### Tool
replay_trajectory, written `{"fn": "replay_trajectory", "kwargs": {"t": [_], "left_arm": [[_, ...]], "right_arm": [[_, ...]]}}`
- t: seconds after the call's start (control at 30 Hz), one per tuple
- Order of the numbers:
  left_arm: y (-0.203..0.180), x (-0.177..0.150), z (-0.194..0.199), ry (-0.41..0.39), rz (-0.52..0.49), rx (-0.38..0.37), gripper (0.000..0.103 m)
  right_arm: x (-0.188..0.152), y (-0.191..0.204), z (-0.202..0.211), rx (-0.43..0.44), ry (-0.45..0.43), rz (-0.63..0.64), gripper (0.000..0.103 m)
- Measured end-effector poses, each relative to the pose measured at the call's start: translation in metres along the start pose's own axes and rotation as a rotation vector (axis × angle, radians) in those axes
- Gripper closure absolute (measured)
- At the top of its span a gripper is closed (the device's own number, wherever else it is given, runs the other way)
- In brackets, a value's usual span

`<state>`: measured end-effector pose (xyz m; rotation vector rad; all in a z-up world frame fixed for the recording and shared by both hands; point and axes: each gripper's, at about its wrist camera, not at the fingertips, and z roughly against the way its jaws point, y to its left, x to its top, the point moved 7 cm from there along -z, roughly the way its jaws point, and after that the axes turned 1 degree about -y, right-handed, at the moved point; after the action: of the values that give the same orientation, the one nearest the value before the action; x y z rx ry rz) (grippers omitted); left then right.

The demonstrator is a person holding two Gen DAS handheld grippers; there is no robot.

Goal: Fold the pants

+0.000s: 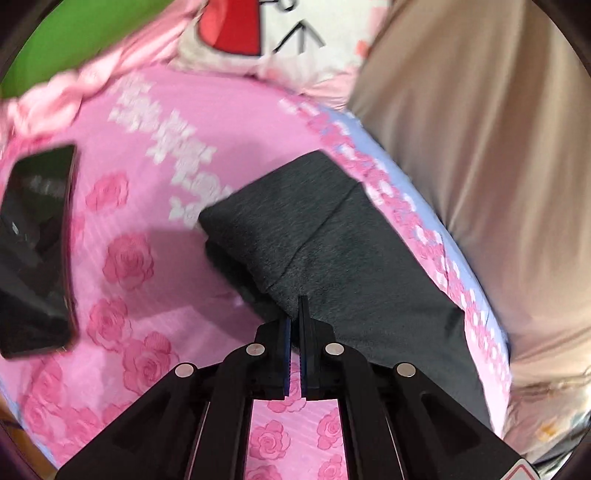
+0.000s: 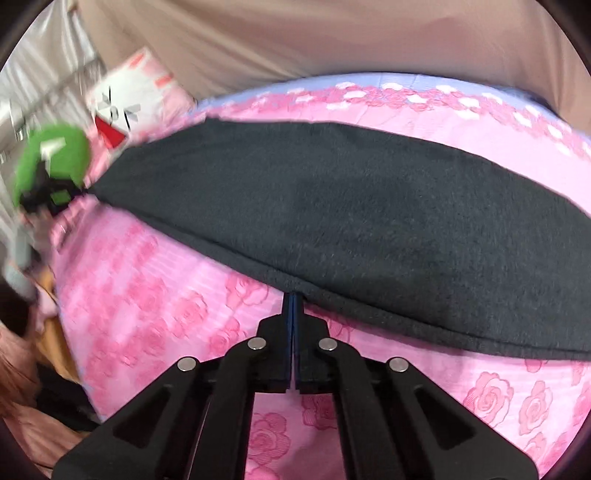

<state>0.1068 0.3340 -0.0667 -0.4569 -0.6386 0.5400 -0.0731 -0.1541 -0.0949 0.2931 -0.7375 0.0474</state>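
Observation:
Dark grey pants [image 1: 332, 236] lie on a pink rose-print bedspread [image 1: 147, 229], partly folded with layers at their near end. My left gripper [image 1: 294, 306] is shut on the pants' near edge. In the right wrist view the pants [image 2: 351, 221] stretch as a long band across the bed. My right gripper [image 2: 293, 299] is shut on their near edge. The left gripper's green body [image 2: 51, 162] shows at the pants' far left end.
A black phone [image 1: 37, 251] lies on the bedspread at left. A white and pink pillow [image 1: 280, 33] sits at the bed's head. A beige curtain [image 1: 480, 166] hangs along the bed's far side. The bed's left edge [image 2: 70, 332] drops to the floor.

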Motion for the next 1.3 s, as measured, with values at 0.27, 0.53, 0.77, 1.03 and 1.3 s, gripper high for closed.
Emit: {"fn": "replay_trajectory", "kwargs": {"t": [0.27, 0.53, 0.77, 1.03, 1.3], "left_arm": [[-0.012, 0.007, -0.018, 0.027, -0.018, 0.03, 0.085], [-0.033, 0.01, 0.009, 0.007, 0.014, -0.111, 0.102], [-0.005, -0.004, -0.021, 0.07, -0.007, 0.064, 0.092], [-0.024, -0.017, 0.023, -0.085, -0.129, 0.175, 0.07], [-0.121, -0.078, 0.039, -0.101, -0.383, 0.022, 0.047]], "right_arm": [[0.014, 0.013, -0.025, -0.075, 0.041, 0.138, 0.097], [0.052, 0.0, 0.03, -0.038, -0.117, 0.052, 0.103], [0.015, -0.02, 0.006, -0.098, 0.015, 0.082, 0.099], [0.003, -0.011, -0.005, -0.126, 0.025, 0.175, 0.056], [0.021, 0.0, 0.005, -0.002, -0.009, 0.16, 0.056]]}}
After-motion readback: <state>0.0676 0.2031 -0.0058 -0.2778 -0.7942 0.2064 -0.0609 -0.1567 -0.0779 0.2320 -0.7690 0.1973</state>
